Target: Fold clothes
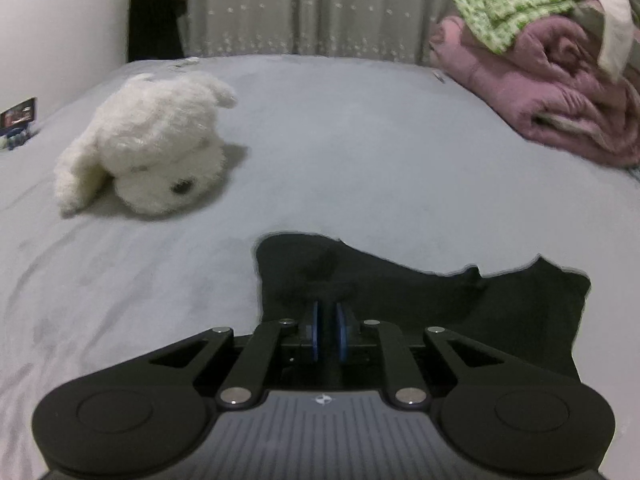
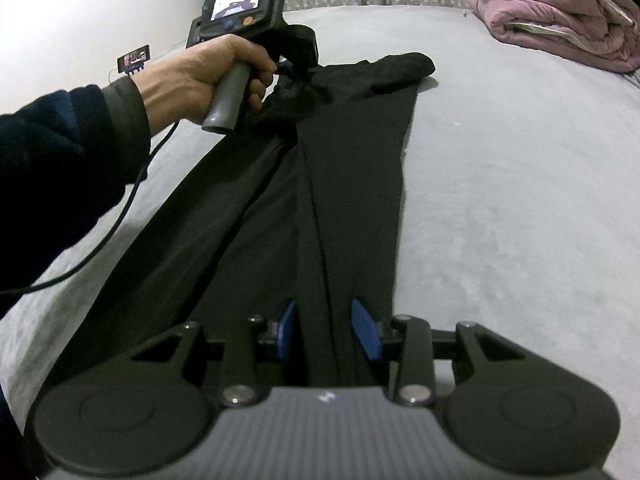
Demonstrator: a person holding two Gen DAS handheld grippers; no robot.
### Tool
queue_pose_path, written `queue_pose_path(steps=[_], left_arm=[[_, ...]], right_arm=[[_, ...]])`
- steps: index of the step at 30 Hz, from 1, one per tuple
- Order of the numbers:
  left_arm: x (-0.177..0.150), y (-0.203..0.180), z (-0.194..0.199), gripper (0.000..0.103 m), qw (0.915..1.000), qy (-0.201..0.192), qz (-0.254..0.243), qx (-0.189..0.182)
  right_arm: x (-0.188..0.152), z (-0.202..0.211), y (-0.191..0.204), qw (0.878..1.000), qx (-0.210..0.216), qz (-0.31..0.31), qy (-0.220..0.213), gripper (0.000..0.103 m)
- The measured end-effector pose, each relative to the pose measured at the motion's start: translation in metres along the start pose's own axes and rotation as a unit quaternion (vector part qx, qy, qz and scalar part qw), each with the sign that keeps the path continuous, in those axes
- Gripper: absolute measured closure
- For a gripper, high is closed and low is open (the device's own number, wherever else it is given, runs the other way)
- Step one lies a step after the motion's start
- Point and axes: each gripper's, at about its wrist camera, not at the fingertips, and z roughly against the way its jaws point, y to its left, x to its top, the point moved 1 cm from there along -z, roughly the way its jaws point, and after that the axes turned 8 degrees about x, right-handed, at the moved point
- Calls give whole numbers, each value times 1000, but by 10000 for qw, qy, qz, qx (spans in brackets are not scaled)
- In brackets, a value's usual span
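Centrally, a long black garment, apparently trousers, lies stretched lengthwise on the grey bed, and serves as the landmark for all positions below. Left claw: its blue pads are drawn close together, pinching a raised fold of the garment at its far end; in the left wrist view the dark cloth spreads rightward from the pinch, with a ragged upper outline against the bed sheet. Right claw: its blue pads stand either side of a narrow lengthwise ridge of the garment at the near end; they seem to press on the cloth, though contact on both sides is not sharply resolved. From the right wrist view, the person's left hand grips the grey handle of the left device at the garment's far end, a dark sleeve covering the forearm and a black cable trailing from it across the bed to the left of the garment. At the far end the cloth is bunched and lifted toward the left claw, while one far corner lies flat toward the right. Beyond the garment's far end and to its left lies a white plush dog on its side. Beyond and to the right rests a rolled pink quilt, with a green-and-white patterned cloth heaped on top. Behind both hangs a pale grey curtain.
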Motion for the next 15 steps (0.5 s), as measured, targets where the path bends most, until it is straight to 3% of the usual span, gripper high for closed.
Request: queue_pose_path(steps=[3,8,15], left_arm=[[10,17,20,88,9996,-243,105,35],[12,58,64,86,9986,-295,444,-26],[-58,105,135,80,9969,345,441,-555]], right_arm=[[2,2,-2,10000,30,10,-67,68],[5,11,-5,9998,-2,44,-201,67],[3,21,-6,9998,-28,-20,-192,65]])
